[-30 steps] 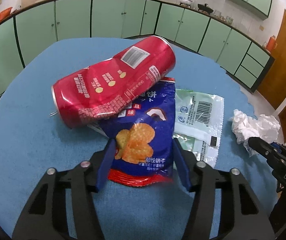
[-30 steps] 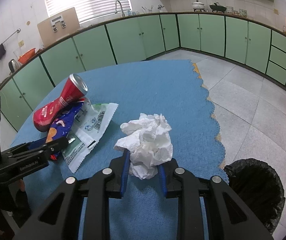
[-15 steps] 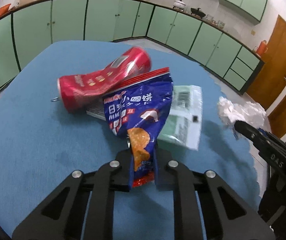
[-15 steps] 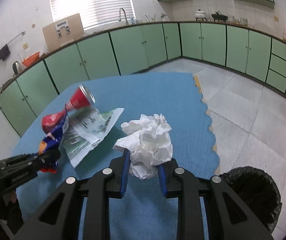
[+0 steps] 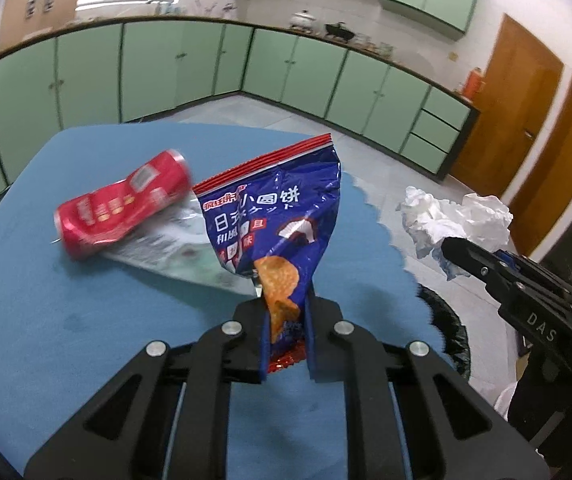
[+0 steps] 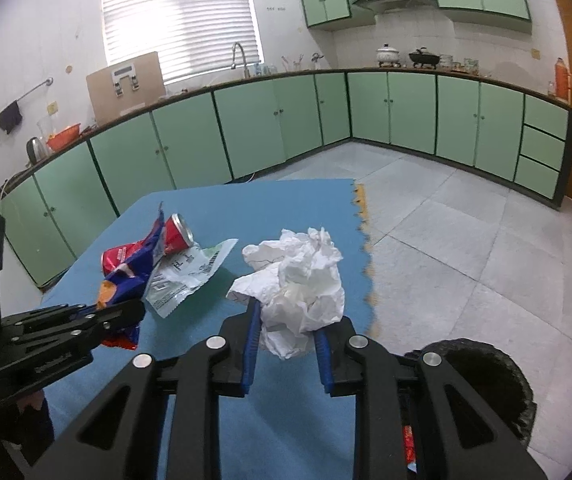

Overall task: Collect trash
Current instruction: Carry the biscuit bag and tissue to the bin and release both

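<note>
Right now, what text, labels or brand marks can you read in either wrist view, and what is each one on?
"DAS": on the right hand-held gripper, seen from the left wrist view.
"小圆饼": on the blue snack bag clamped in the left hand-held gripper; its other print is unclear.
Red crushed can: label blurred, unreadable.
Green-and-white wrapper: barcode and print too small to read.
Crumpled tissue: no text.
</note>
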The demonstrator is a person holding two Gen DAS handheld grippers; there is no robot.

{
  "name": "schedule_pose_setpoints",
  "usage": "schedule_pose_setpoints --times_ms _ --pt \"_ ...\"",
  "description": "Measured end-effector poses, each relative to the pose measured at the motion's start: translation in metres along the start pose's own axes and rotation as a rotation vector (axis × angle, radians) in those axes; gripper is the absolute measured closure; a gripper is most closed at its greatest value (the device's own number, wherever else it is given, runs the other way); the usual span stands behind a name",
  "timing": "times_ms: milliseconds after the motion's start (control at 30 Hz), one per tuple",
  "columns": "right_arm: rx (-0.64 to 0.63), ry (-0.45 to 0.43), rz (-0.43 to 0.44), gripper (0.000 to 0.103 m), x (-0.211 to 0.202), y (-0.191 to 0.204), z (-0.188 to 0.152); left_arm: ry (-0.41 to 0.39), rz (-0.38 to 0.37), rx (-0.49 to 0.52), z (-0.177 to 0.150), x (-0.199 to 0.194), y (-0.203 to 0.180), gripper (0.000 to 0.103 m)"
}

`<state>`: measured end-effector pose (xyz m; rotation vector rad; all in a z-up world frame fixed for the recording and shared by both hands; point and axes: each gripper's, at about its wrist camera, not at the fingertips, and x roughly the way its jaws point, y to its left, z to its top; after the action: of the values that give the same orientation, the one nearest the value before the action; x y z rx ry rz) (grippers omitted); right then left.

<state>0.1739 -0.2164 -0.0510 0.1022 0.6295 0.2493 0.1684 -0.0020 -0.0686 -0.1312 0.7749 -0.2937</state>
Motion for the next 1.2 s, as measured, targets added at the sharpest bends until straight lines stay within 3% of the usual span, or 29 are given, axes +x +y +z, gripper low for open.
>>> schedule_pose_setpoints --times_ms 500,733,1033,1100,1200 --pt "0.101 -0.044 -0.172 0.079 -0.073 -0.077 -0.022 -0.007 -0.145 0.192 -0.007 0.029 -0.121 0.092" --pt "0.170 -0.010 -0.259 0.079 -0.081 -0.126 -0.047 0.067 -0.228 0.272 -0.024 0.065 -0.175 0.091" --pt "0.255 0.040 -0.317 0.078 -0.073 -0.178 -0.077 0.149 -0.263 0.331 -0.037 0.114 -0.215 0.091" --pt "0.262 0.049 -0.323 0.077 -0.070 -0.184 -0.080 0.161 -0.264 0.335 -0.038 0.122 -0.218 0.090" --pt "0.270 0.063 -0.340 0.070 -0.062 -0.196 -0.080 0.190 -0.271 0.341 -0.038 0.136 -0.226 0.075"
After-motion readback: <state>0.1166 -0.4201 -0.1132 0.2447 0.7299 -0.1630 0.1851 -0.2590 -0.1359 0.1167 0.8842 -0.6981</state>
